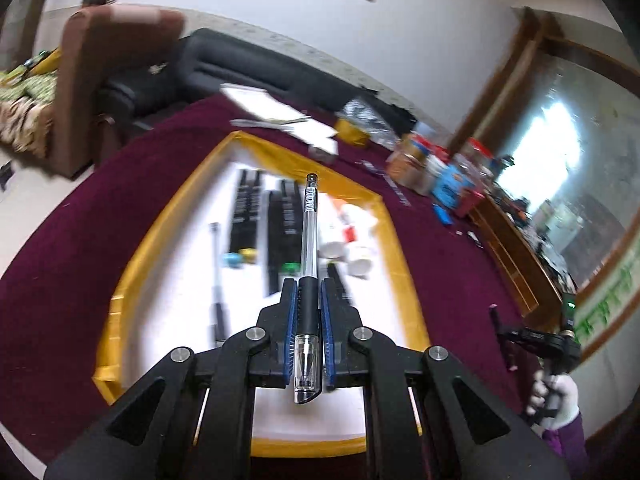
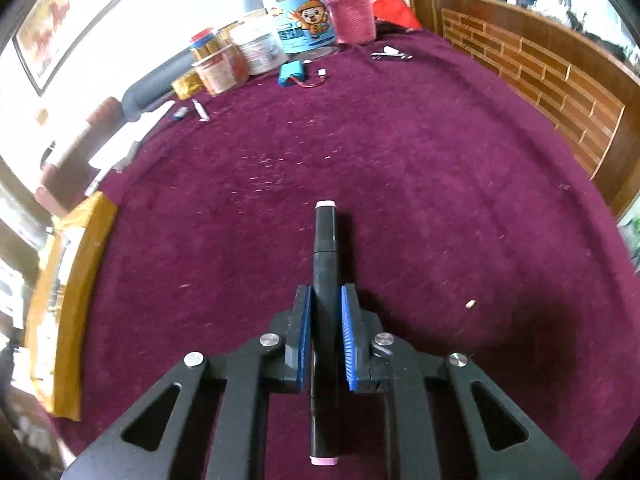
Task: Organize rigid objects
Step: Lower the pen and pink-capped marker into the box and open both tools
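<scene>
Two grippers were at work over the maroon cloth that covered the table, and each had a pen-like thing nipped between its blue pads.

The left gripper was closed on a clear gel pen, pinching its black rubber grip; the capped tip pointed back toward the handle and the long clear barrel ran forward above the yellow-rimmed tray. Inside that tray, on its white floor, lay several black markers in a row, another pen nearer the tray's left rim, and some white tubes or bottles toward its right rim, all blurred. Beyond the tray's far rim sat white papers and a yellow roll of tape; farther right of it stood a cluster of jars and boxes.

The right gripper was pressed shut on a black marker with pale pink ends, low over the bare cloth, well to the right of the tray, whose yellow edge showed at the left in the right wrist view. I couldn't tell whether the marker touched the cloth. A gloved hand held that tool.

Around the table were a brown armchair, a dark sofa, a white wall with a framed picture, and a slatted wooden panel.
</scene>
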